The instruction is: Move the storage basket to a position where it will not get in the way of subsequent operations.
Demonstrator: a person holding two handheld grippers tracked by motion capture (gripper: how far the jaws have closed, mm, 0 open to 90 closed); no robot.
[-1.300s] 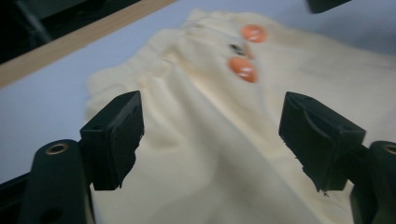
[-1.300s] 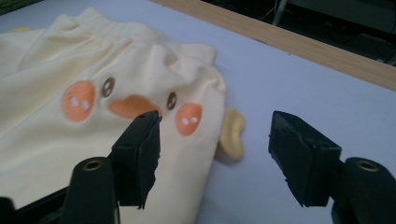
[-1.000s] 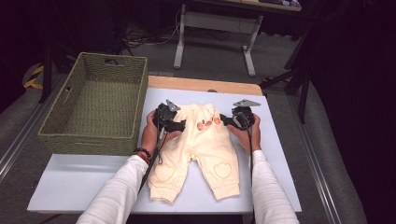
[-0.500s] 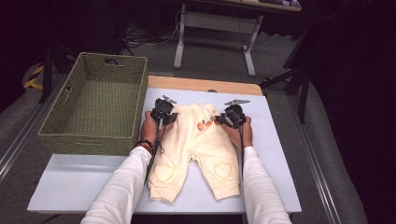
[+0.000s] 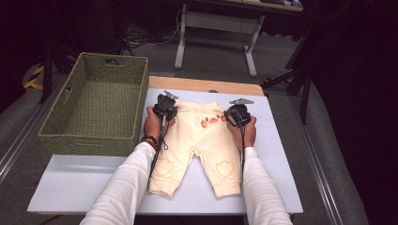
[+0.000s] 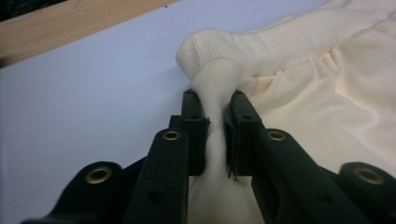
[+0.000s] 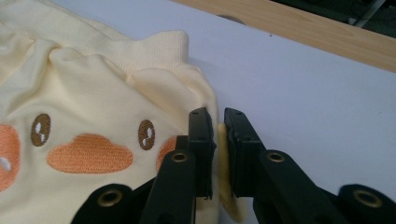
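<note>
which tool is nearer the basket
Left. The left tool grips the trousers at the waistband corner on the side facing the basket. The right tool grips the opposite side, with the trousers' width between it and the basket.

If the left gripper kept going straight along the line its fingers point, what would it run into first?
The left gripper is shut on a pinch of the cream trousers, so the first thing ahead is their ribbed waistband, bunched just past the fingers. Beyond lie the white tabletop and, probably, its wooden edge.
</note>
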